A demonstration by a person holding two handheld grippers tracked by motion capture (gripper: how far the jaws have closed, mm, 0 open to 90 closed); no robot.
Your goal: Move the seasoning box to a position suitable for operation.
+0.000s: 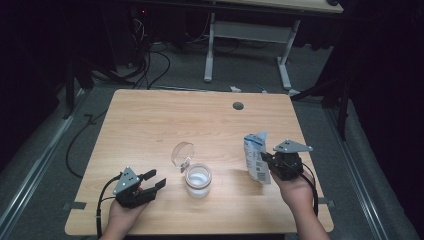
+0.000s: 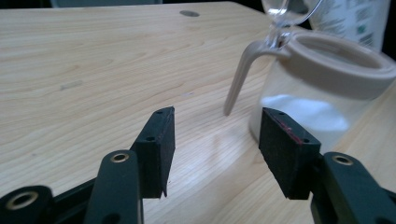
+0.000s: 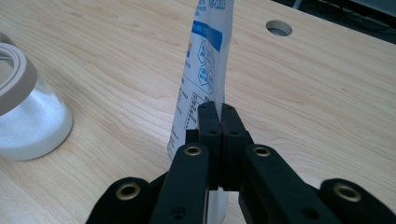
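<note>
A clear glass jar (image 1: pixel 199 181) with a beige rim holds white powder, and its hinged lid (image 1: pixel 182 152) stands open behind it. My left gripper (image 1: pixel 156 180) lies low on the table just left of the jar, open and empty. In the left gripper view the jar (image 2: pixel 322 93) stands just beyond the right jaw of my left gripper (image 2: pixel 217 140). My right gripper (image 1: pixel 267 160) is shut on the edge of a white and blue pouch (image 1: pixel 256 157), held upright to the right of the jar. In the right gripper view the pads of my right gripper (image 3: pixel 218 112) pinch the pouch (image 3: pixel 205 56), with the jar (image 3: pixel 28 116) at the left.
The wooden table (image 1: pixel 150 120) has a round cable hole (image 1: pixel 238 105) near its far edge. Behind it stand the white legs of another desk (image 1: pixel 210 50), with dark cables (image 1: pixel 150 65) on the grey floor.
</note>
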